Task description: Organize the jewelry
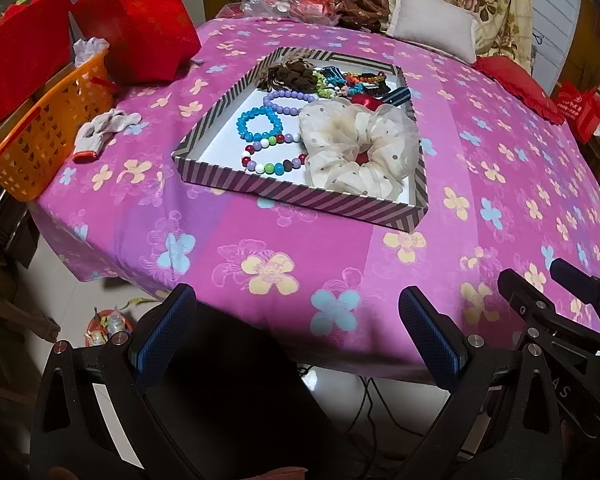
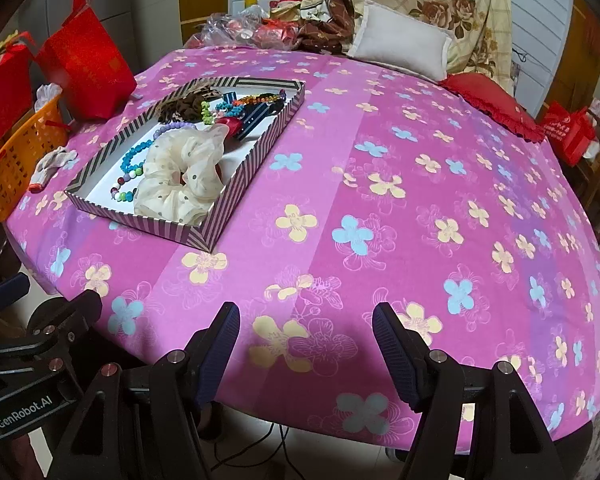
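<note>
A striped shallow box [image 1: 300, 196] [image 2: 236, 188] sits on the pink flowered tablecloth. In it lie a cream dotted scrunchie [image 1: 360, 148] [image 2: 180, 176], a blue bead bracelet [image 1: 258, 122] [image 2: 134, 156], a purple bead bracelet [image 1: 286, 102], a multicoloured bead bracelet [image 1: 272, 156] [image 2: 124, 190], a brown scrunchie [image 1: 292, 74] [image 2: 188, 106] and several small hair ties at the far end. My left gripper [image 1: 296, 312] is open and empty at the table's near edge. My right gripper [image 2: 306, 330] is open and empty over the near edge, to the right of the box.
An orange basket [image 1: 40, 140] [image 2: 16, 160] and red gift bags [image 1: 140, 20] [image 2: 88, 68] stand at the left. A white glove [image 1: 104, 128] lies beside the basket. A white cushion [image 1: 432, 28] [image 2: 400, 48], a red cushion [image 2: 496, 100] and clutter sit at the back.
</note>
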Available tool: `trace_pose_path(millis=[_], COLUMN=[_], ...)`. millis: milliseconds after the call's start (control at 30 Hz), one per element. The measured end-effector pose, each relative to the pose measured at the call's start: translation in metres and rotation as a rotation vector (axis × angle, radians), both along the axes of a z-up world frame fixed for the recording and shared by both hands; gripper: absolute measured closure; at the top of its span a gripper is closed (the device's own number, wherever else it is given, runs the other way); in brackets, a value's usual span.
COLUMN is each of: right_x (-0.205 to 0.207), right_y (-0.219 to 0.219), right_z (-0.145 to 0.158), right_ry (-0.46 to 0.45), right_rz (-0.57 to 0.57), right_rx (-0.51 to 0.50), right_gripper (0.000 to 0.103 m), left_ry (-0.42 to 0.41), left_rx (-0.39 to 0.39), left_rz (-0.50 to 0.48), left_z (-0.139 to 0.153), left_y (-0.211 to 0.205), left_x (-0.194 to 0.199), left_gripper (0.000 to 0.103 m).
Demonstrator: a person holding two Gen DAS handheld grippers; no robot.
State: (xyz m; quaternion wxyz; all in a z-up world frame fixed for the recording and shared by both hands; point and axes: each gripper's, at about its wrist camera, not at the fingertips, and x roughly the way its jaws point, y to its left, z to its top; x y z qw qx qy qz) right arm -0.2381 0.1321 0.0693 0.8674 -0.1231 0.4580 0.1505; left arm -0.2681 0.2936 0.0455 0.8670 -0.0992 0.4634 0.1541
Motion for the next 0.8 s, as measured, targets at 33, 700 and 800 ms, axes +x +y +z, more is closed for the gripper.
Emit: trace_pose_path(millis=[33, 700, 800], right_x=[0.0, -0.0007, -0.0008], right_y=[0.0002, 0.0004, 0.0005], right_z=[0.0, -0.0051, -0.0058], right_ry=[0.0, 0.014, 0.018], right_rz=[0.0, 0.021, 0.024], right_rx=[0.0, 0.008, 0.008], right_gripper=[0.036, 0.036, 0.036], left_ry=[0.001, 0.014, 0.015], left_rx=[0.0, -0.004, -0.004], left_rz=[-0.001, 0.015, 0.018], left_z=[0.0002, -0.0038, -0.0039], left_y=[-0.0007, -0.0018, -0.0011], left_x=[0.001, 0.0028, 0.0025], left_gripper=[0.001, 0.001, 0.001])
